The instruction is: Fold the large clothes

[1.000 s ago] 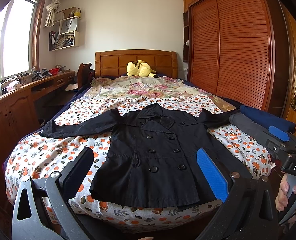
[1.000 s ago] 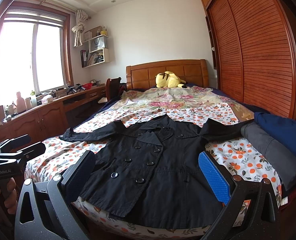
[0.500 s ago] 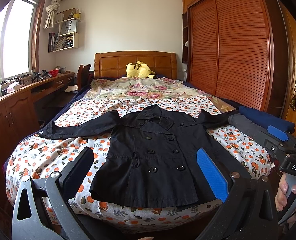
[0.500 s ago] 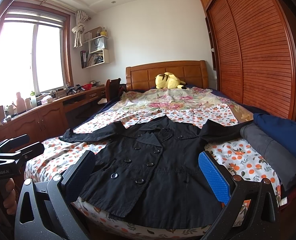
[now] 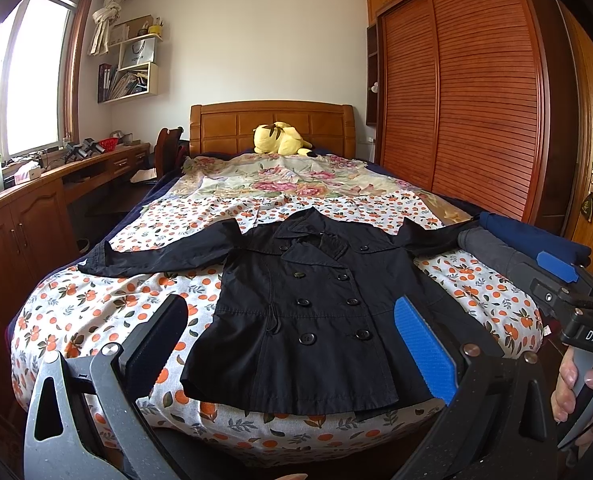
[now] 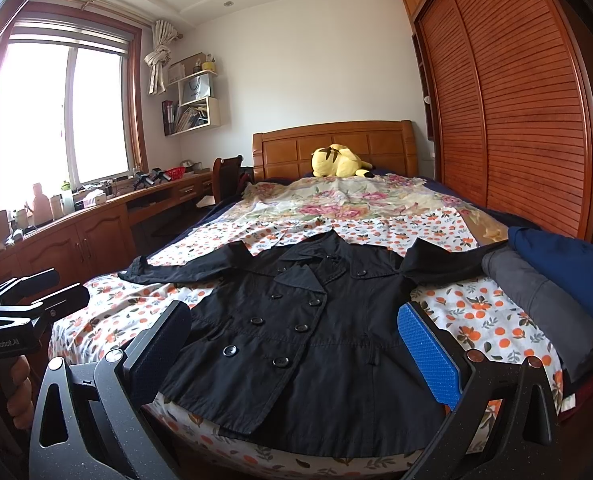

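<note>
Left wrist view: a black coat [image 5: 308,312] lies flat and buttoned, front up, on the bed [image 5: 96,300]. Its long axis runs down the bed, collar toward the headboard [image 5: 272,120] and hem at the foot edge. Both sleeves spread sideways; the left one reaches toward the bed's left edge, the right one ends against folded clothes [image 5: 508,248] stacked at the right edge. Bare bedspread shows on either side of the coat body and beyond the collar, up to a yellow plush toy [image 5: 280,138]. The left gripper [image 5: 292,344] hangs over the foot of the bed, jaws spread wide, holding nothing. The right gripper [image 6: 296,344] is likewise wide open and empty, above the hem. Compared with a second ago, the coat has not shifted; both cameras have only drifted slightly.
</note>
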`<state>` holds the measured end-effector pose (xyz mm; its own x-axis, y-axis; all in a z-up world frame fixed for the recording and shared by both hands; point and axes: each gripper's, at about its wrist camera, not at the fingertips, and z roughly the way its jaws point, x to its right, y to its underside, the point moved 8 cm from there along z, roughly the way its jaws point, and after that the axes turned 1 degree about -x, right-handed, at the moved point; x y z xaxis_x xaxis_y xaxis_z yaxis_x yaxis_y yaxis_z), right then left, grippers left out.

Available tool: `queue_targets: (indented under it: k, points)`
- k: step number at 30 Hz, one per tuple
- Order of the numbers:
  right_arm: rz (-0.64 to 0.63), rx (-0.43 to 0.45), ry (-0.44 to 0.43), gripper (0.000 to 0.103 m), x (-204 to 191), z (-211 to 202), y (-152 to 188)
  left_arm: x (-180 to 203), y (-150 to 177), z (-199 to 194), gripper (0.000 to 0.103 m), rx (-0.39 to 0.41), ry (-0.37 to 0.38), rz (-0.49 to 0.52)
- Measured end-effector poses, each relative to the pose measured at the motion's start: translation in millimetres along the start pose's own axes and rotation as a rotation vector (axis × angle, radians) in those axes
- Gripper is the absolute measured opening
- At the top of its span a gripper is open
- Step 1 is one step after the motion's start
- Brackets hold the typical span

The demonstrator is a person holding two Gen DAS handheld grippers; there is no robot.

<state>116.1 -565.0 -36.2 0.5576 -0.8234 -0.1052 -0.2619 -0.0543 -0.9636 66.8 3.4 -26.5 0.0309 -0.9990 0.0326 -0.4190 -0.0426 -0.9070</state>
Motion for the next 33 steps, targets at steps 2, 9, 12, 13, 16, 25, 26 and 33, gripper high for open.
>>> queue_targets:
  k: [2,9,12,13,16,25,26,33]
  points:
    - [-0.001,-0.004,-0.004,0.103,-0.1,1.5,1.0,1.6,-1.5,-1.1,0.103,-0.001,-0.001,-0.001]
    - [-0.014,-0.03,-0.02,0.103,0.3,20.8,5.6,-16.7,13.4,19.7,0.103,-0.048,-0.038,-0.01]
    - [-0.03,-0.051,-0.025,0.103,-1.0,34.9,9.6,-31.1,23.3,33.4,0.103,-0.08,-0.055,-0.026]
    - [-0.034,-0.057,-0.027,0.103,-1.4,40.4,10.8,-34.6,26.2,35.8,0.103,-0.086,-0.057,-0.028]
    - [-0.034,-0.079,-0.043,0.103,-2.1,56.1,14.1,-46.6,35.9,46.5,0.103,-0.118,-0.063,-0.038]
    - [-0.039,-0.153,-0.086,0.103,-7.6,105.0,25.5,-85.6,62.2,80.0,0.103,-0.186,-0.098,-0.063]
    - [-0.042,-0.157,-0.089,0.103,-7.9,111.8,25.9,-92.0,66.3,87.3,0.103,-0.199,-0.11,-0.061]
    - [-0.059,-0.193,-0.11,0.103,-17.9,153.9,33.7,-120.9,77.8,117.2,0.103,-0.244,-0.152,-0.063]
